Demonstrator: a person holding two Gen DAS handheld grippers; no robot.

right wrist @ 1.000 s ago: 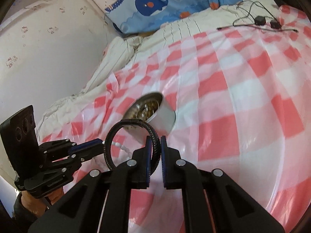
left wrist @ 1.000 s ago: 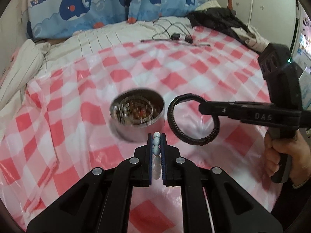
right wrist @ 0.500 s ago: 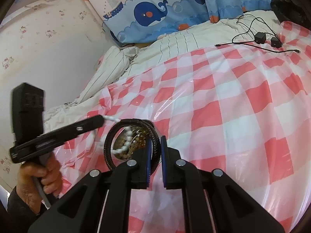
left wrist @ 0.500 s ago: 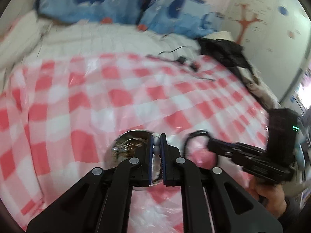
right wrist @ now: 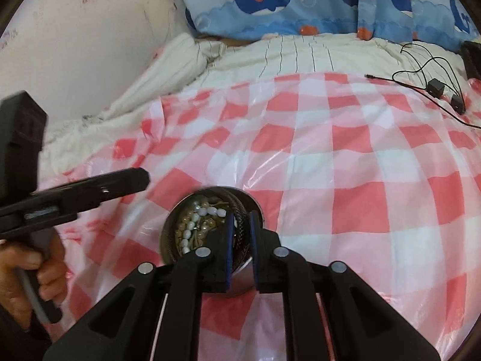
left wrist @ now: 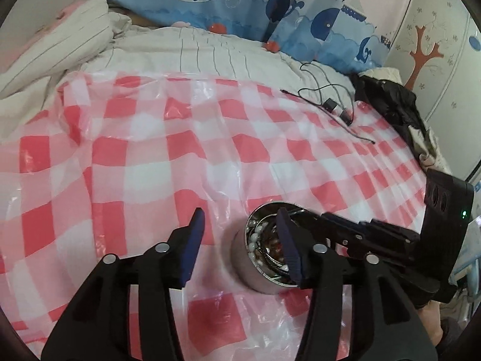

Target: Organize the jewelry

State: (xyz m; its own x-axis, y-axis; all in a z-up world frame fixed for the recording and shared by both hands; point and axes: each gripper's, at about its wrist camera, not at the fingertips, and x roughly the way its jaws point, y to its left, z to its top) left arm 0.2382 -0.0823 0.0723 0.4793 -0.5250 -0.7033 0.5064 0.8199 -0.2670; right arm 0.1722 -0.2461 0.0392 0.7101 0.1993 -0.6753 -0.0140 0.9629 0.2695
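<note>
The left gripper's (left wrist: pixel 240 234) fingers (left wrist: pixel 192 240) stood spread wide and empty at the lower centre of its view, just left of the tin (left wrist: pixel 264 258). The right gripper (right wrist: pixel 240 234) was clenched on the black bracelet (right wrist: pixel 239 225), held down inside the tin at the lower centre of its view. The white beads (right wrist: pixel 195 219) lay in the tin among other jewelry on the checked sheet (right wrist: pixel 345 165).

Bed (left wrist: pixel 210 51) under checked plastic sheet (left wrist: pixel 150 156), tin (left wrist: pixel 240 255), cables (left wrist: pixel 327 96).
</note>
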